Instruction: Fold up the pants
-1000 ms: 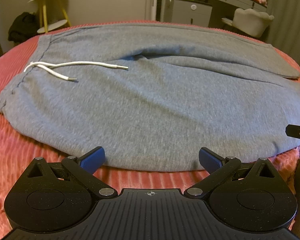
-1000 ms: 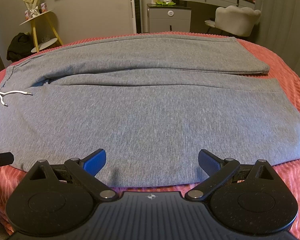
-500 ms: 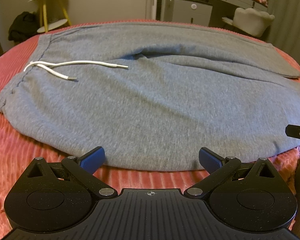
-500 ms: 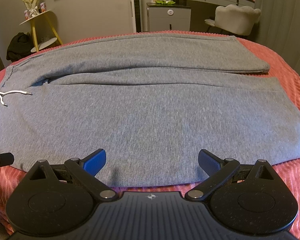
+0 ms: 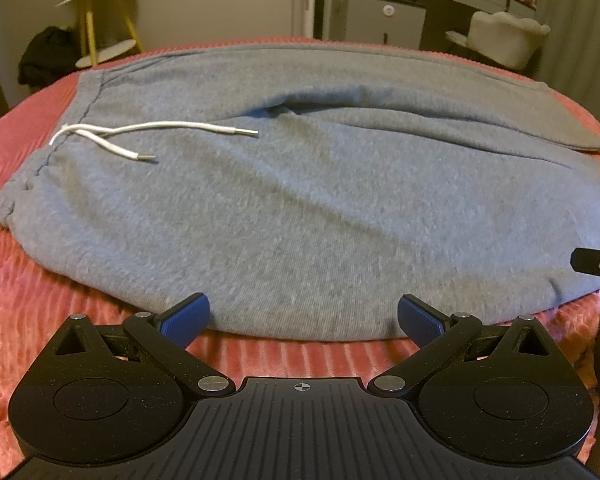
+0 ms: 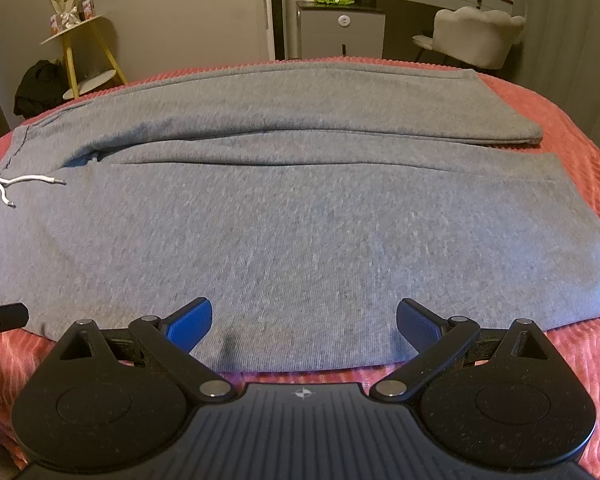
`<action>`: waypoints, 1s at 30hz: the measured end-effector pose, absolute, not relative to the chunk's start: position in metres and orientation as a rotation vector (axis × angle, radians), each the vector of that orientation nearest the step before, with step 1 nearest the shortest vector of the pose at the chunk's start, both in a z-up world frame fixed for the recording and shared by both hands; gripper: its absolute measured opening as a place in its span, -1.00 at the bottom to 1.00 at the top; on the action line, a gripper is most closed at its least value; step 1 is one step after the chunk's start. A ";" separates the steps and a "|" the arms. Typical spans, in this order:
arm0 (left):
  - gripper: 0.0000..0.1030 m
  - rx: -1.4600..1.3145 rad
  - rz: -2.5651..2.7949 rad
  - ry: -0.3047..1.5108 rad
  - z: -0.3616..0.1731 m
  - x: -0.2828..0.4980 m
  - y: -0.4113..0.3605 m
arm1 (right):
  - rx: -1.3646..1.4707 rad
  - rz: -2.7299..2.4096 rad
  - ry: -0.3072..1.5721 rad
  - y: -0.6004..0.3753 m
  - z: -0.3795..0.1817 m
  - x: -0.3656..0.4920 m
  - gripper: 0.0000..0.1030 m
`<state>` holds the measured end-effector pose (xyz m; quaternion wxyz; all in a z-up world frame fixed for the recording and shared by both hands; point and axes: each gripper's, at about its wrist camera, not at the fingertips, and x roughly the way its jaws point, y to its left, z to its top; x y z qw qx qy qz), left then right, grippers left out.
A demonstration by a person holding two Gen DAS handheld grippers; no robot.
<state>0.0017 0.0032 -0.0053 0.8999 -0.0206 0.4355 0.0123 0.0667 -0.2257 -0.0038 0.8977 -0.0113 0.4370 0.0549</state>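
Flat across a red bed (image 5: 32, 312), grey pants (image 5: 300, 208) lie spread, waistband left, white drawstring (image 5: 112, 140) on top. Left claw (image 5: 303, 316) and right claw (image 6: 303, 318) hover at the near edge, fingers wide apart, gripping nothing.

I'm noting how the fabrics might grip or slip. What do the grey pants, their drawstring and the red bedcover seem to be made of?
Grey pants: soft heathered jersey or fleece knit, matte, fine ribbed weave visible. Drawstring: white woven cord with what look like metal tips. Red bedcover: plush, ridged pile, probably corduroy-like velour.
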 end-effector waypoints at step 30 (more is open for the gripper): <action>1.00 0.014 0.055 0.952 -0.009 0.008 -0.005 | 0.062 0.135 0.951 -0.238 -0.011 0.075 0.92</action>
